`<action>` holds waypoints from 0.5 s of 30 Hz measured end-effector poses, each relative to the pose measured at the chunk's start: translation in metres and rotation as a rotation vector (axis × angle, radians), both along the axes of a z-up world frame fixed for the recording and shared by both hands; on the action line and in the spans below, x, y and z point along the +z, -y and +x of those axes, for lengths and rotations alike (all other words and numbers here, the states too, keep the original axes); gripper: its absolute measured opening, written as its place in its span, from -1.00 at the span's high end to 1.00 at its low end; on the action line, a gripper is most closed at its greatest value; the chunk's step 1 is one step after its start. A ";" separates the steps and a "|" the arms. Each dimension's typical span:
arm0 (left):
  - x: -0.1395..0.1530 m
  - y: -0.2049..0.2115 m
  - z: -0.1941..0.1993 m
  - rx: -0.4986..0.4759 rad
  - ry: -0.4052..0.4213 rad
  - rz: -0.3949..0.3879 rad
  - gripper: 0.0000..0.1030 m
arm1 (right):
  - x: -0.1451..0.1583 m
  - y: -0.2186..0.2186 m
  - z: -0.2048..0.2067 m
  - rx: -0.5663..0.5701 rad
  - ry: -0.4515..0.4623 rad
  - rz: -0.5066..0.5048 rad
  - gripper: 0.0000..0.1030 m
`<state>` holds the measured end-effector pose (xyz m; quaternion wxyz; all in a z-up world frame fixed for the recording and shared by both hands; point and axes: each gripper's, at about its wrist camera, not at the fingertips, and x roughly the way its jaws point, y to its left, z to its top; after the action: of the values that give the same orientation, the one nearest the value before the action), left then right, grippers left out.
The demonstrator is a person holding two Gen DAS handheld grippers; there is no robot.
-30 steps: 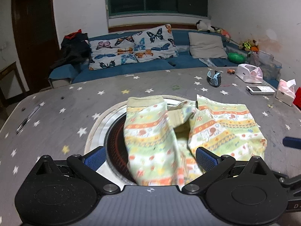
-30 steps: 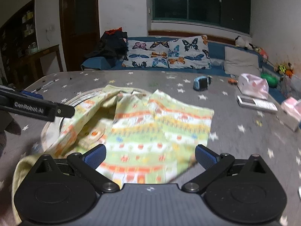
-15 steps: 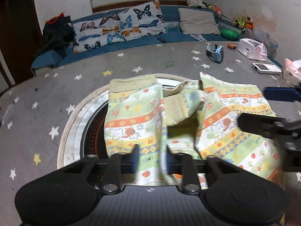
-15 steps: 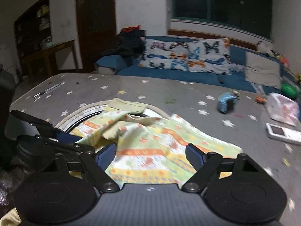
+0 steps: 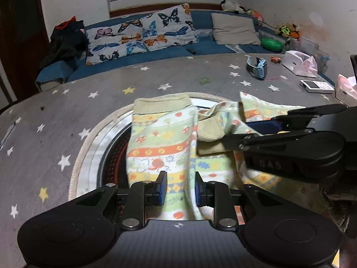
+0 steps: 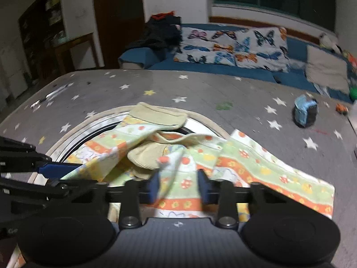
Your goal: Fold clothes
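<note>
Small pants with green, orange and yellow stripes lie rumpled on the grey star-patterned table, partly over a round inset. My left gripper sits at the near hem of the left leg. Its jaws are narrow and opening slightly, with a raised fold of cloth between the pads. My right gripper is on the near edge of the right leg, jaws closing with a ridge of cloth bunched between them. Each gripper shows from the side in the other's view: right gripper, left gripper.
A blue watch, a white remote and tissue packs lie at the table's far right. A blue sofa with butterfly cushions stands behind the table. A dark door and shelves are at the left.
Both grippers came forward and down onto the pants, and their jaws went from wide apart to narrow around cloth. The right gripper swung left, close beside the left one.
</note>
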<state>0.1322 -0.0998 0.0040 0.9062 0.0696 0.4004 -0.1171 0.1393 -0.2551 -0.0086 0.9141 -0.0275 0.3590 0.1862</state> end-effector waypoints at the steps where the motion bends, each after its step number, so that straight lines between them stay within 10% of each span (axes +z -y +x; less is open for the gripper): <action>1: -0.001 0.000 0.001 0.002 0.001 0.001 0.56 | 0.002 0.005 -0.002 -0.015 0.005 0.011 0.73; 15: 0.032 -0.059 -0.041 0.163 0.093 -0.130 0.91 | 0.057 0.108 -0.073 -0.223 0.145 0.129 0.91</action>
<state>0.0916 -0.0410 0.0361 0.9329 -0.0170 0.3538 -0.0654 0.0661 -0.3629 0.0488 0.9526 0.0579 0.2800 0.1037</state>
